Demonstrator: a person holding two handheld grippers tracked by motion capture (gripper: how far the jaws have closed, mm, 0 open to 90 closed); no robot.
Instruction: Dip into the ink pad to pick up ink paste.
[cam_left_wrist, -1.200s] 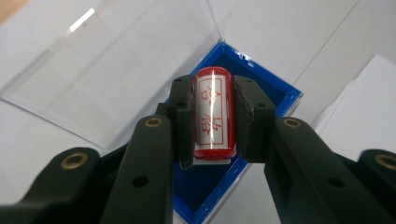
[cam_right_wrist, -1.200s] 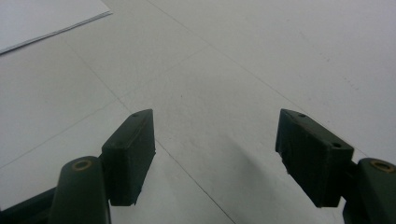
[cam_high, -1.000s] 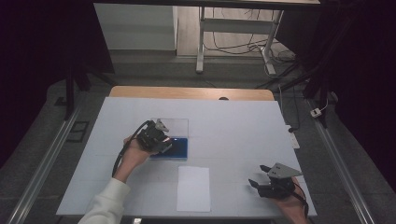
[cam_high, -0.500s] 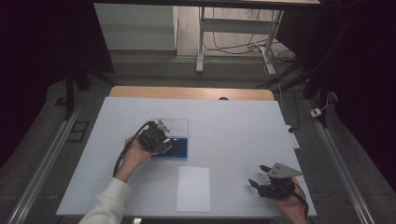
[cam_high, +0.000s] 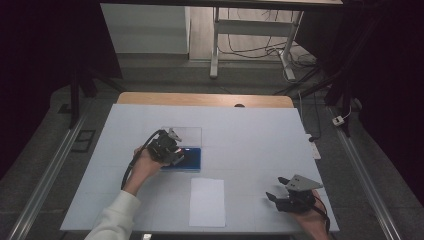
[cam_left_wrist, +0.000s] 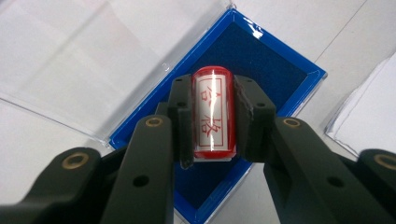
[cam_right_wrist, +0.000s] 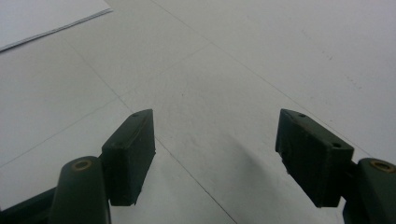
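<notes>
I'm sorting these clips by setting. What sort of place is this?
Probably an indoor lab or workshop bench: a white-covered table, a metal frame with loose cables behind it, and a stamp over an ink pad.

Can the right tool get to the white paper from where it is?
Probably yes. The right tool is open and holds nothing, and only bare table lies between it and the paper.

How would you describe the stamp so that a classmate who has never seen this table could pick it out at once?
Start at the white table and find the blue ink pad left of centre, its clear lid open behind. Above it the left gripper clamps the stamp: a small cylinder, the table's one red thing, with a white label of red characters.
</notes>
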